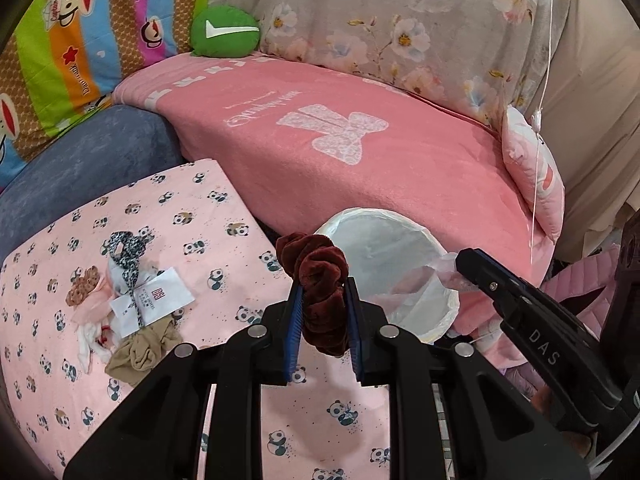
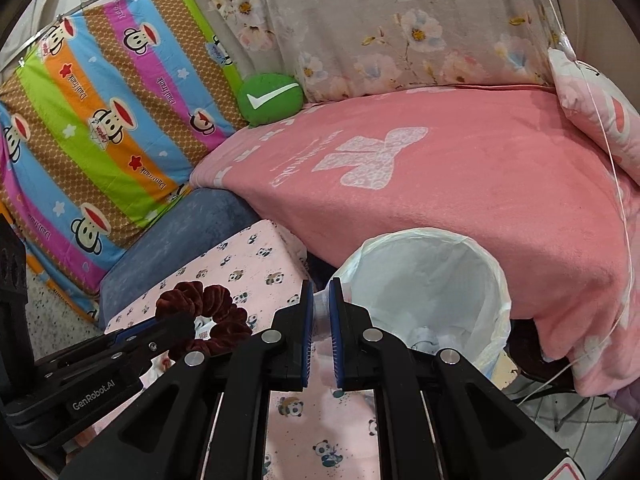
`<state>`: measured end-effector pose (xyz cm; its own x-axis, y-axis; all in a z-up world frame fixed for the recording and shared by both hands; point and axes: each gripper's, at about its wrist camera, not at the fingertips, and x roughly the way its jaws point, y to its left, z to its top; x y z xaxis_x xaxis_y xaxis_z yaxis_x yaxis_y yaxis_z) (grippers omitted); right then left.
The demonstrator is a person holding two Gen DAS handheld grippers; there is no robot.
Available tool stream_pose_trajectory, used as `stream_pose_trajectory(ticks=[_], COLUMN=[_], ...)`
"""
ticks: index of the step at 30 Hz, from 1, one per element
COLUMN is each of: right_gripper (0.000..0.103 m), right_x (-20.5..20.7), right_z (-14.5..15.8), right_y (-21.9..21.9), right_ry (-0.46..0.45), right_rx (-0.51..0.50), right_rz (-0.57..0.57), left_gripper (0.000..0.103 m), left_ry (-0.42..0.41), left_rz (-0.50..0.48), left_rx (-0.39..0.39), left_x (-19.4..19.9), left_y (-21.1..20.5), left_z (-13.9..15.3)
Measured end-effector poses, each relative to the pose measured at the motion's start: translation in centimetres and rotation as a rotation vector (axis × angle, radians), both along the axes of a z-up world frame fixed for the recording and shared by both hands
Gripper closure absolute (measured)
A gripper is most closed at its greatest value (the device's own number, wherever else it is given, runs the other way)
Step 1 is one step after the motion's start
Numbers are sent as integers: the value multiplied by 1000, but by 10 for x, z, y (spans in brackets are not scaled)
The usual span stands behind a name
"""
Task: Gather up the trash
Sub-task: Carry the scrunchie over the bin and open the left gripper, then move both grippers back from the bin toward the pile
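My left gripper (image 1: 322, 288) is shut on a dark red velvet scrunchie (image 1: 316, 268), held above the panda-print surface (image 1: 192, 216) beside the bin; the scrunchie also shows in the right wrist view (image 2: 208, 312). My right gripper (image 2: 321, 292) is shut on the rim of the white bag (image 2: 320, 308) that lines the trash bin (image 2: 432, 280), holding it at the bin's left edge. It shows in the left wrist view (image 1: 460, 268) too, pinching the bag (image 1: 444, 264). A pile of trash (image 1: 132, 296) lies on the panda surface: a white tag, patterned ribbon, tan cloth.
A pink blanket (image 1: 360, 152) covers the bed behind the bin. A green cushion (image 1: 224, 32), a striped monkey-print sheet (image 1: 72, 40) and a floral cloth (image 1: 400, 20) stand at the back. A blue cushion (image 1: 80, 168) lies left. A white cord (image 1: 540, 120) hangs at right.
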<state>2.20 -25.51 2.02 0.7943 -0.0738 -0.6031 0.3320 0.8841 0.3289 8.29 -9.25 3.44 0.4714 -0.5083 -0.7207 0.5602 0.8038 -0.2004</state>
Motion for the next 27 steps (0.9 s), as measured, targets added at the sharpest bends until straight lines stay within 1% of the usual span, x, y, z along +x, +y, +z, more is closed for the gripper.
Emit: stream_pose_trajectory(ticks=[6,10,15,17,18,20,21,22,24,25,27], right_gripper=[93,93,93,92,87,87,83,77,70,69,68], right_x=[-3,-3,0,1,1,2,1,0,-3,-4,-6], right_z=[5,6,-1,-3,-5,-6,-7,-8,-7,-7,-8], right_y=[-30,-46,-61,-65,-67,-68,-67,-67,-68,-68,-69], right_ry=[-6,-5,8,14,18,19,22,22,16,13,9], right_rx=[-10,-11,9,12,13,7,4,0,-2,0,7], right_rz=[-44,-61,-82,-86,-89,-95,-97,-104,-115,-117,-119], left_gripper=[83,83,82,82,81,72,61,50,42,38,36], left_ry=[-12,-12,13,21,30,38,32,25,10,7,6], left_rz=[-63,-93,-107,-115,-121,-124,-118,-110,-89,-85,-75], left_rx=[-4,8,11,10,15,28,34,33,27,27,32], left_x=[-1,-2,4,5,6,6,6,5,4,3,3], left_y=[-35,-53,-70,-74,-76,-82,-83,-82,-81,-80,-77], left_z=[5,0,-9,-12,-14,-18,-19,-19,-18,-17,-17])
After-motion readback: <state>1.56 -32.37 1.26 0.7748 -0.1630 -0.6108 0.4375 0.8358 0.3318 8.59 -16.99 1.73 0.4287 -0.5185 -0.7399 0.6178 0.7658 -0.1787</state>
